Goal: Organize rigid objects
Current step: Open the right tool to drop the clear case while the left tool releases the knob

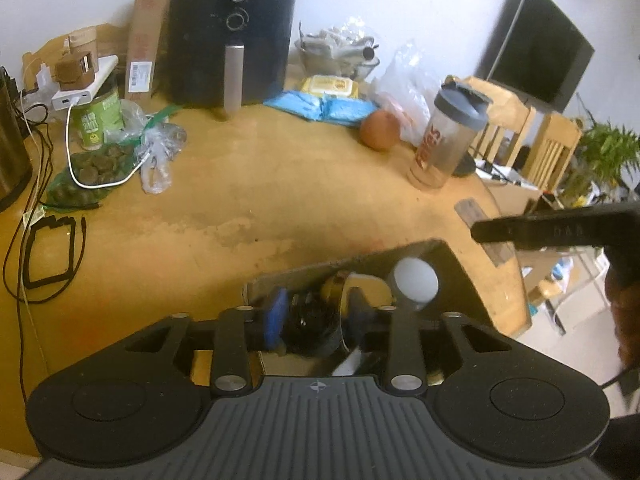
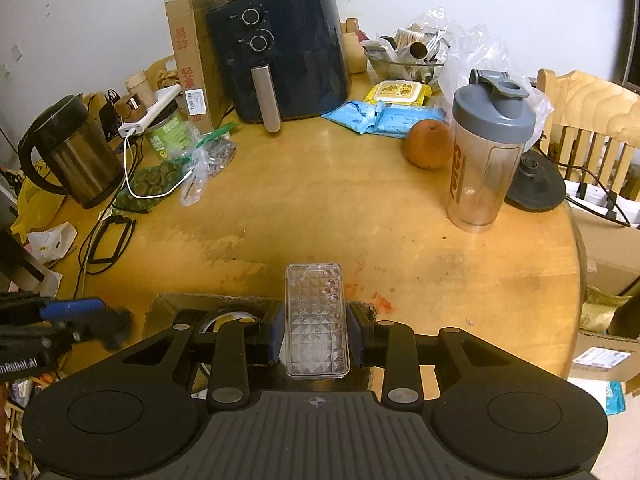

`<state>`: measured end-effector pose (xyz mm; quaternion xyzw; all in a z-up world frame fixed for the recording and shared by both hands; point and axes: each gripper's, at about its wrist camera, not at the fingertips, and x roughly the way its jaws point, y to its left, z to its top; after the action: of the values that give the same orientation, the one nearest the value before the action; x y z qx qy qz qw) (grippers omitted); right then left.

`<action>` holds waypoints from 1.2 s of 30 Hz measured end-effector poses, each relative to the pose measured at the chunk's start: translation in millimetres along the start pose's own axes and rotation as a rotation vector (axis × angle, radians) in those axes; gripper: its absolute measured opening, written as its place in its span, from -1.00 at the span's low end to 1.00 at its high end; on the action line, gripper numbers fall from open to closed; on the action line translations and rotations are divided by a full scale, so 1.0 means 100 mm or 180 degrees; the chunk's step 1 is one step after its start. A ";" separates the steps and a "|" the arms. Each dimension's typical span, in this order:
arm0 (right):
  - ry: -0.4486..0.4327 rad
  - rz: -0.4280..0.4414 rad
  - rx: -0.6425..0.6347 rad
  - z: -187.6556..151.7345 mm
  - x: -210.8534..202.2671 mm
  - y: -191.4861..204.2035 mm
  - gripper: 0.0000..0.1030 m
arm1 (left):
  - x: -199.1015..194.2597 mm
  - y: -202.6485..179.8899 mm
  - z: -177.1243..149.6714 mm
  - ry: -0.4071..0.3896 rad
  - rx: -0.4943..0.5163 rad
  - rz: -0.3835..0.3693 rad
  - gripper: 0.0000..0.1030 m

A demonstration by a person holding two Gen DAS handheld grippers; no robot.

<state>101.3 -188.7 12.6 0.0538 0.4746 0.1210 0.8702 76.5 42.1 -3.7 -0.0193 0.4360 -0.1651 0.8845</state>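
Clamped between my right gripper's blue pads, a clear phone case hangs over the near edge of the wooden table, just beside the cardboard box. My left gripper hovers over that box, jaws parted, gripping nothing.

A clear plastic case with a bumpy square pattern points away from the camera, pinched on its long sides between two blue pads. A cardboard box sits on the near edge of the wooden table. Inside it lie a white ball, something yellow and something black.
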 end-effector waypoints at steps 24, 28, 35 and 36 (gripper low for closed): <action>0.0117 0.0239 0.0046 -0.02 0.07 -0.16 -0.30 | 0.08 -0.09 -0.23 0.0269 -0.0547 0.0252 0.20; 0.0165 0.0328 0.0012 -0.04 0.09 -0.13 -0.29 | 0.10 -0.12 -0.24 0.0293 -0.0563 0.0267 0.20; 0.0407 0.0240 -0.0214 -0.16 0.21 -0.01 0.85 | 0.11 -0.15 -0.24 0.0356 -0.0555 0.0323 0.21; 0.0437 0.0236 -0.0224 -0.16 0.23 0.00 0.88 | 0.11 -0.15 -0.24 0.0367 -0.0556 0.0341 0.21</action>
<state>99.5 -183.2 -15.0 0.0323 0.5263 0.1732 0.8318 60.0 26.8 -24.3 -0.0634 0.4992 -0.0798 0.8604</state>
